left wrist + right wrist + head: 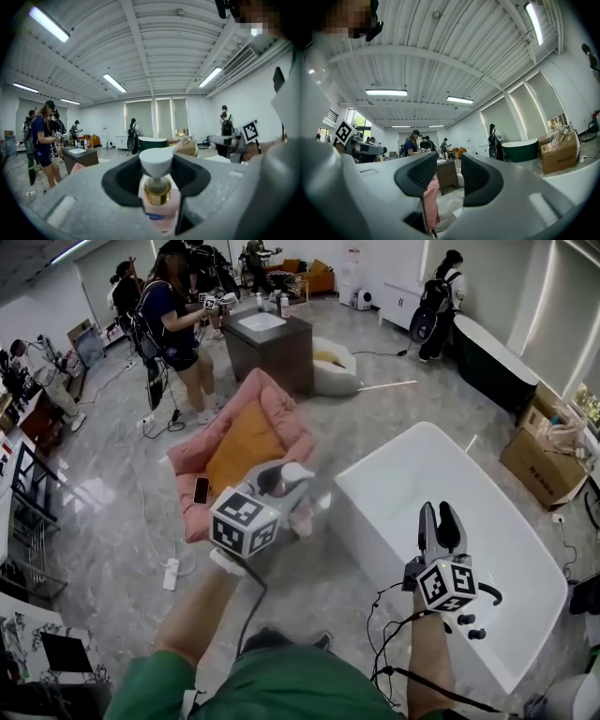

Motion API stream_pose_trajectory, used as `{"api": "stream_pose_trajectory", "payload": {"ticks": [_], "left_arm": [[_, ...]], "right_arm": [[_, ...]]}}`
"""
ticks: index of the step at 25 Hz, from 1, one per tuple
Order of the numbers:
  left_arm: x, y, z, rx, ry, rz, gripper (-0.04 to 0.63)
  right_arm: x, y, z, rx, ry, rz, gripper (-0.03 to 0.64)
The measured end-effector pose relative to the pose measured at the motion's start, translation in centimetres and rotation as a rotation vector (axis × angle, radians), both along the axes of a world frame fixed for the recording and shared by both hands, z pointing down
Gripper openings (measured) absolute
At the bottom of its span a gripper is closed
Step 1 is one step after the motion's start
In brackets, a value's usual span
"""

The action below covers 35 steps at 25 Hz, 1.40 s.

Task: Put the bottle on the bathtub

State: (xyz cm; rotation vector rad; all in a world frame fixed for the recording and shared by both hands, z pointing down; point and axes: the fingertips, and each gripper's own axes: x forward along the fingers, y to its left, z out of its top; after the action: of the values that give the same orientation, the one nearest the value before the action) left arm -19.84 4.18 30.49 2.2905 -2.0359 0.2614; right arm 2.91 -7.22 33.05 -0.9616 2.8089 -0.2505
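Note:
My left gripper (pixel 289 488) is shut on the neck of the bottle (pixel 292 472), a pink bottle with a gold collar and a white pump head. It hangs over the floor just left of the white bathtub (pixel 349 486). In the left gripper view the bottle (pixel 158 206) stands upright between the black pads of my left gripper (pixel 157 180). My right gripper (pixel 440 514) hovers over the tub's basin. Its jaws stand a little apart with nothing between them, as the right gripper view shows (pixel 449 168).
A pink and orange cushion (pixel 246 442) with a phone (pixel 201 489) lies on the floor beyond the left gripper. A dark sink cabinet (pixel 270 343), a dark green tub (pixel 495 357), a cardboard box (pixel 542 460) and several people stand around. A power strip (pixel 172 573) lies at the left.

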Motion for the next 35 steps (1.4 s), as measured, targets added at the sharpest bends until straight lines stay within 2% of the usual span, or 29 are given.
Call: {"api": "stream_pose_trajectory", "payload": {"ticks": [10,16,20,26,35], "left_arm": [[2.0,-5.6,0.0,0.017,-0.012,0.089,0.166],[2.9,-11.4,1.2,0.019,0.021,0.202,0.166],[1.6,-15.2,2.6,0.01,0.014,0.284,0.166],[-0.3,-22.2,4.9,-0.013,-0.048,0.409,0.167],[-3.6,-31.0,8.4,-0.042,-0.05,0.539,0.166]], "right_arm": [[2.5,-3.2,0.2,0.0,-0.014,0.066,0.149],[4.7,-6.4,0.9,-0.007,0.011,0.185,0.149],[4.4,-8.3,1.1,-0.007,0.031,0.276,0.149],[3.6,-13.0,0.9,-0.021,0.042,0.412,0.149],[0.2,-17.4,2.2,-0.047,0.079,0.548,0.149]]}}
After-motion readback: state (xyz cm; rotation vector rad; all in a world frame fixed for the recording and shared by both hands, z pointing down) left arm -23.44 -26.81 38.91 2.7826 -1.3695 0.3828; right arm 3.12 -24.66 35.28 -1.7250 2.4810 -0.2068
